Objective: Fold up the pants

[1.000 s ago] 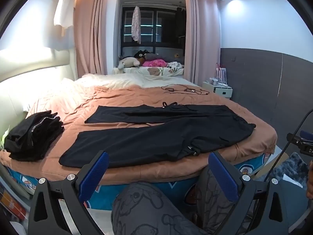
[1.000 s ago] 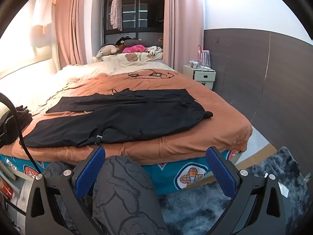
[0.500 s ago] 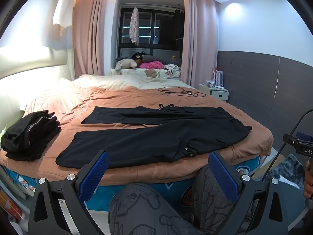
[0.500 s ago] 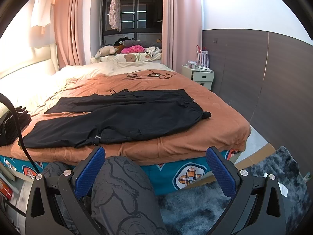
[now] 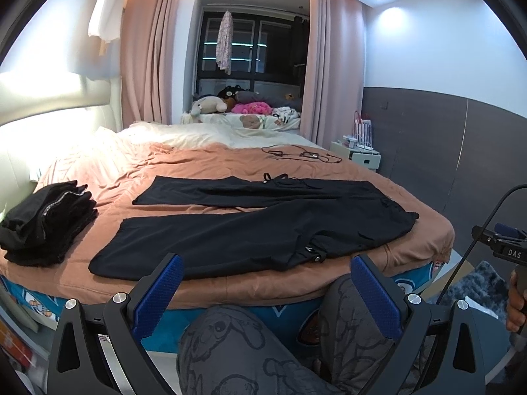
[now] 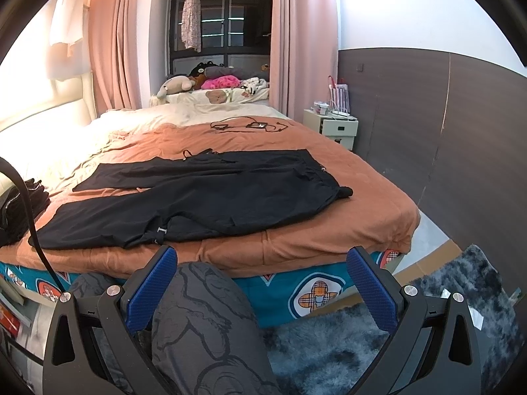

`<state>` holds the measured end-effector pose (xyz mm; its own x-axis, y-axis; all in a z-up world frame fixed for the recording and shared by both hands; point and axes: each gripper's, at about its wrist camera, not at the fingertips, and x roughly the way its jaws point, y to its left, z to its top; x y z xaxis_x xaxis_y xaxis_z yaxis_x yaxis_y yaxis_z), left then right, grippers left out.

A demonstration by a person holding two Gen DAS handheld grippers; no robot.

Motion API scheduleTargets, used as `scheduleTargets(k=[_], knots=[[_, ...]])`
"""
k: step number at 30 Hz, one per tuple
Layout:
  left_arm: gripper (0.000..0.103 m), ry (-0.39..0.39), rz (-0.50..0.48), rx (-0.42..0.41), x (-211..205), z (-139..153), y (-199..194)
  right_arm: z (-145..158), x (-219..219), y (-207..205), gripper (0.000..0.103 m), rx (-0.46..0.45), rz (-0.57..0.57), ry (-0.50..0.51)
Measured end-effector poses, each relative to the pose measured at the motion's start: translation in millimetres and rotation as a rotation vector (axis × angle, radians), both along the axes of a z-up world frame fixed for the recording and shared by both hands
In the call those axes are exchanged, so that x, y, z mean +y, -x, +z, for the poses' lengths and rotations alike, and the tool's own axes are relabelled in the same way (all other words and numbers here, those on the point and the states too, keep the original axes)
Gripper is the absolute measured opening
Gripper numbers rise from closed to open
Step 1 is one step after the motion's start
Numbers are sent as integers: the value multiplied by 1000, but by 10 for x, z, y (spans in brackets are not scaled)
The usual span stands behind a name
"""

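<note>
Black pants [image 5: 250, 230] lie spread flat across the brown bedspread [image 5: 204, 164], waistband to the right, both legs stretching left and split apart. In the right wrist view the same pants [image 6: 204, 197] fill the middle of the bed. My left gripper [image 5: 263, 283] is open, held off the near bed edge above the person's knees, with nothing between its blue pads. My right gripper [image 6: 262, 276] is open too, in front of the bed's side and short of the cloth.
A pile of folded black clothes [image 5: 46, 220] sits at the bed's left edge. Cables [image 5: 299, 154] lie on the far part of the bedspread. A white nightstand [image 6: 331, 125] stands at the right wall, a shaggy grey rug [image 6: 362, 339] covers the floor, and the person's patterned knees [image 5: 250, 349] are close below.
Both views have drifted slightly; the bed and pants sit a little lower and to the left in the left wrist view. The pants lie as before and both grippers remain open.
</note>
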<state>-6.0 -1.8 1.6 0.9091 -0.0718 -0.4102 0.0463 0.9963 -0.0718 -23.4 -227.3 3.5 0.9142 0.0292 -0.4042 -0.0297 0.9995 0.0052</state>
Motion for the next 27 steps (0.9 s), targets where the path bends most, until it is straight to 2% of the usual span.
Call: scheduleTargets(k=[27], knots=[[103, 13, -25, -24, 64, 41, 64, 19, -13, 14, 103, -10, -10, -2]])
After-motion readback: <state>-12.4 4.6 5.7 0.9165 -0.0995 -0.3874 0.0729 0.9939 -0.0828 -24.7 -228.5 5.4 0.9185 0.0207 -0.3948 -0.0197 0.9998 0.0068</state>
